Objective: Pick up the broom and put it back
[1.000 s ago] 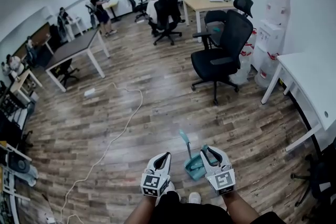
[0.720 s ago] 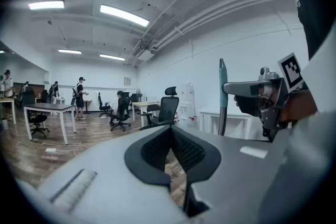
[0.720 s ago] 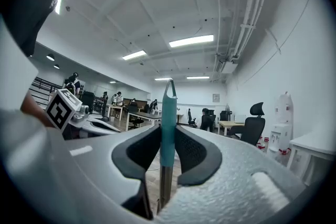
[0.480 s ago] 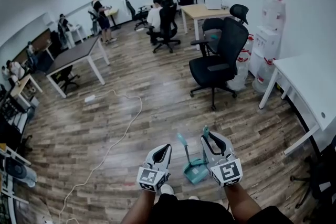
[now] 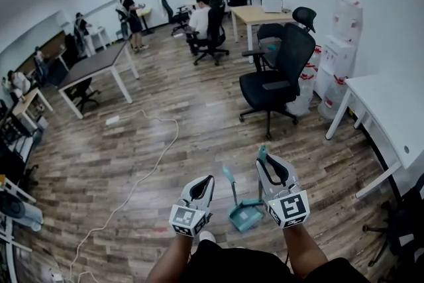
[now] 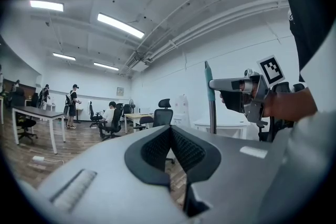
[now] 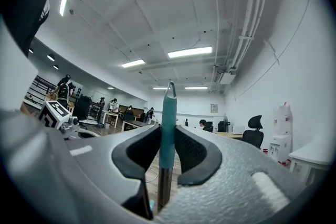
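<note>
Over an office's wooden floor [image 5: 199, 116], a black swivel chair [image 5: 278, 69] at one o'clock, the right claw [image 7: 167, 147] is clamped on the upright broom [image 7: 168, 118] by its teal handle. A teal dustpan [image 5: 244, 214] stands at six o'clock. The left claw [image 6: 170, 136] is closed and empty.

Wood-plank floor [image 5: 199, 122] of an open office

A white cable [image 5: 149, 169] snakes across it from a power strip [image 5: 112, 120]; a black office chair [image 5: 278, 69], a grey worktop [image 5: 93, 63] and a teal dustpan [image 5: 244, 214] stand on the planks.
</note>
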A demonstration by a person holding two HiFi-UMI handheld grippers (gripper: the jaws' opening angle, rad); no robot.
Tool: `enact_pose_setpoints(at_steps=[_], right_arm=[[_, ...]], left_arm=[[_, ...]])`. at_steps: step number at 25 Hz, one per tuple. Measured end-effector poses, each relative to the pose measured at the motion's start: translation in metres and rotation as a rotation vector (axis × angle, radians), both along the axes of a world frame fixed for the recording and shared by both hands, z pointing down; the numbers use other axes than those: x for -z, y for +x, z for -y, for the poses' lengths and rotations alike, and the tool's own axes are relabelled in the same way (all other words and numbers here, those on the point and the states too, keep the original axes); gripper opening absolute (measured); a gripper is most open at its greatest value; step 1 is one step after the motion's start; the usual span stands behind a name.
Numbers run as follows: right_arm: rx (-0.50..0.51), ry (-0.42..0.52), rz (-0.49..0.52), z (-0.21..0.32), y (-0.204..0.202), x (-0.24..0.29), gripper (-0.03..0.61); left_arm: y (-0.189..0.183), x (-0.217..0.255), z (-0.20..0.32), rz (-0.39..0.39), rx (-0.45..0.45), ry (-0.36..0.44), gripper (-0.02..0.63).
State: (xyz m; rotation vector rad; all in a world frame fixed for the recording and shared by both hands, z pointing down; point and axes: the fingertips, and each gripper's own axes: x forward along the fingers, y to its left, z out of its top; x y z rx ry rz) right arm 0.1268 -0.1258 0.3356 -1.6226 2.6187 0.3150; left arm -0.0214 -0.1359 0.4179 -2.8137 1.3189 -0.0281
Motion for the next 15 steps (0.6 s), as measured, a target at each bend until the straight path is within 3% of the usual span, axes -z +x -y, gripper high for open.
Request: enact_pose_setpoints(at_steps=[15], right_arm=[[-0.02,-0.036,-0.022,0.006,0.003,-0.022,0.091]], left_arm=[[-0.001,-0.009,0.01,-0.007,-0.001,0.033,0.017]])
